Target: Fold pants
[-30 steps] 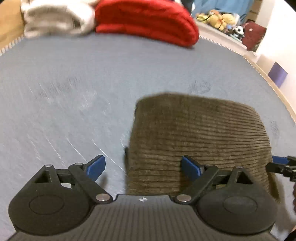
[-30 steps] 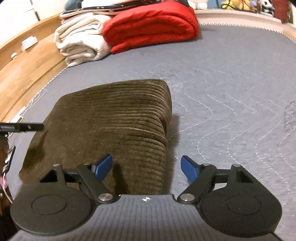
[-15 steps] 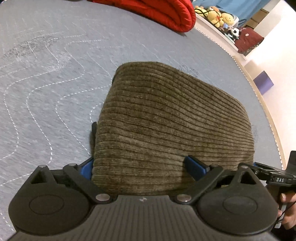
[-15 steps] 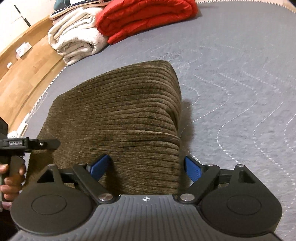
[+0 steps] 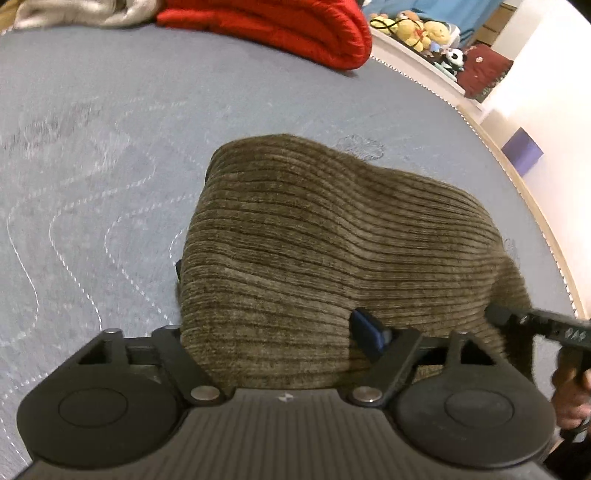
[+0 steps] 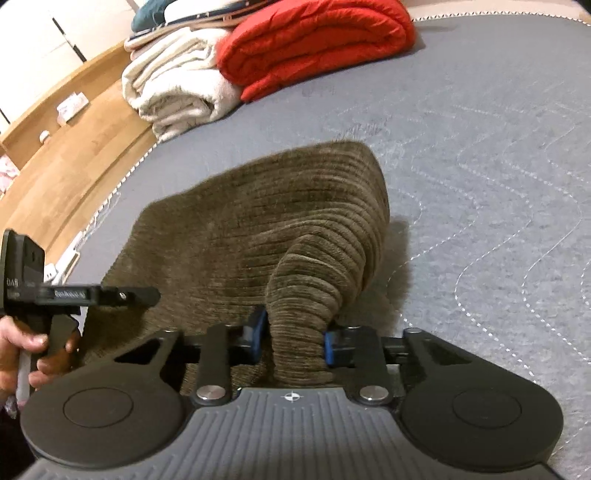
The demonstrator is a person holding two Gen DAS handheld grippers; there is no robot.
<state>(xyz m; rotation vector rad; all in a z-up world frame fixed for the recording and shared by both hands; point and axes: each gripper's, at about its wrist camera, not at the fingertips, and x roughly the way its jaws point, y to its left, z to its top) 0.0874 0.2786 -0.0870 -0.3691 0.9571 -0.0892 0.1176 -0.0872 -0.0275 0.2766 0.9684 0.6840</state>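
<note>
Brown corduroy pants [image 5: 332, 240] lie folded on the grey quilted mattress [image 5: 92, 166]. My left gripper [image 5: 271, 328] straddles their near left corner. Its jaws are closing with the cloth between them; the right pad [image 5: 367, 328] rests on the fabric and the left pad is hidden by it. In the right wrist view my right gripper [image 6: 295, 338] is closing on the near right corner of the pants [image 6: 258, 229], both blue pads pinching a raised ridge of cloth. Each view shows the other gripper at its edge, with a hand [image 6: 22, 343] on its grip.
A rolled red blanket [image 6: 314, 44] and a cream blanket [image 6: 173, 92] lie at the far end of the mattress. A wooden bed frame [image 6: 74, 155] runs along one side. Beyond the other edge are plush toys [image 5: 417, 26] and a purple box [image 5: 522, 153].
Both grippers moved in over the near edge of the pants. The right jaws went from wide open to pinching a bunched fold. The left jaws narrowed around the left corner.
</note>
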